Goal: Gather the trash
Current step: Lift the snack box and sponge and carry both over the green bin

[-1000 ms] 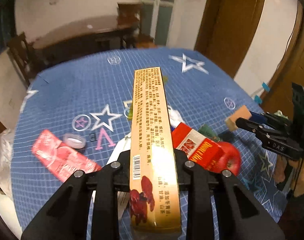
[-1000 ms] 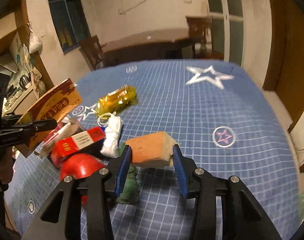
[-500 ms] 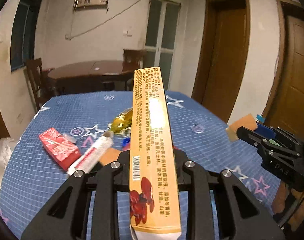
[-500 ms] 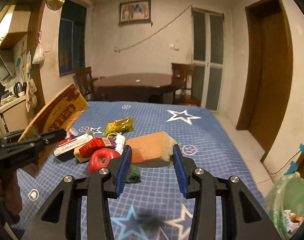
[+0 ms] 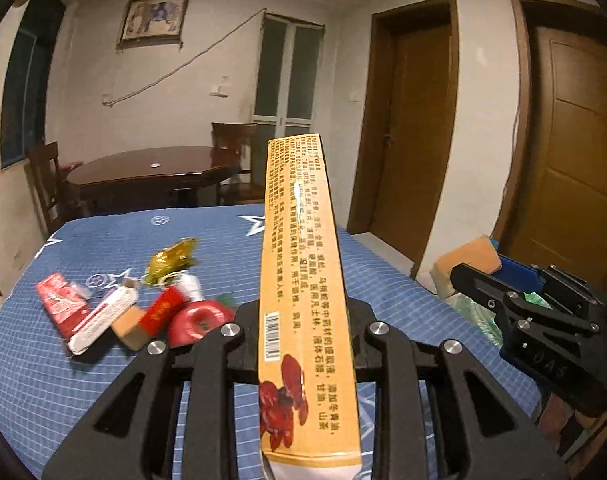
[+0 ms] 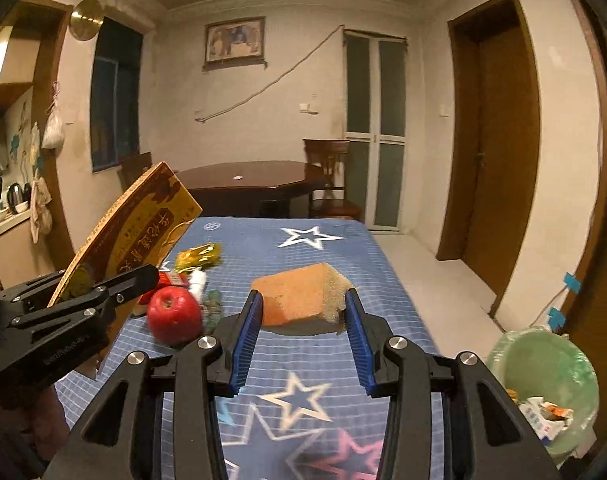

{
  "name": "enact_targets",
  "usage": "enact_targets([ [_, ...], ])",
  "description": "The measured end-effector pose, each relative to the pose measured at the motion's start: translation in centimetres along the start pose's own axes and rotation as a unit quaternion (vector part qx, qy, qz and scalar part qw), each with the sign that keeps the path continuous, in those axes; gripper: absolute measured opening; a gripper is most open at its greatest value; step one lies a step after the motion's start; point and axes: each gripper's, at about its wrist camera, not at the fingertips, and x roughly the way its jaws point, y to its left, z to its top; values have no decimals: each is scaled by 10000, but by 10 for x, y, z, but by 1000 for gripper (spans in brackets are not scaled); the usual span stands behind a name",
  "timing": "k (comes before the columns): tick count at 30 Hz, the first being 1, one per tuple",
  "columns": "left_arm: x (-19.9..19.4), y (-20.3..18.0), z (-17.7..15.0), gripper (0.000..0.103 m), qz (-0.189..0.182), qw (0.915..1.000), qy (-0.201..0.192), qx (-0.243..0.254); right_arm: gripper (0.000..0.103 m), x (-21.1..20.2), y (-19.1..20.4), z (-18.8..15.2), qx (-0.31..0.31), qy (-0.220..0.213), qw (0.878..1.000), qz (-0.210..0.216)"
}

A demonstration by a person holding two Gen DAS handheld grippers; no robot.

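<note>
Two grippers, each loaded. Since a second earlier both views have swung up from the tabletop to take in the room, and a green bin [image 6: 543, 384] with wrappers inside has entered the lower right of the right wrist view; the carry toward disposal appears under way. Left gripper [image 5: 303, 344]: jaws clamped on a long flat yellow box [image 5: 303, 280], printed text and barcode on its narrow edge, rising up the frame's centre. Right gripper [image 6: 303, 320]: blue pads closed on an orange sponge [image 6: 303, 298] with a pale, rough face, frame centre. Remaining litter, including a red apple [image 6: 173, 314], lies on the blue star-patterned table [image 6: 343, 248], centre left.
</note>
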Motion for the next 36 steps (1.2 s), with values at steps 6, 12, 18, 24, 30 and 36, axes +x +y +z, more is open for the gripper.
enact_targets([
  [6, 11, -33, 7, 25, -218, 9997, -18, 96, 43, -26, -36, -5, 89, -12, 9996, -286],
  [12, 26, -68, 15, 25, -562, 9982, 21, 223, 43, -48, -84, -8, 247, 17, 9979, -604],
  [18, 48, -110, 18, 25, -893, 9954, 175, 314, 43, -56, -132, -11, 341, 148, 9950, -931],
  [24, 71, -150, 18, 25, -1253, 9904, 347, 461, 43, -60, -191, -14, 482, 242, 9905, -1263],
  [30, 99, -190, 19, 25, -1587, 9839, 565, 602, 43, -66, -255, -23, 673, 442, 9841, -1581],
  [36, 123, -228, 14, 25, -1906, 9751, 858, 743, 43, -60, -312, -37, 862, 758, 9771, -1790],
])
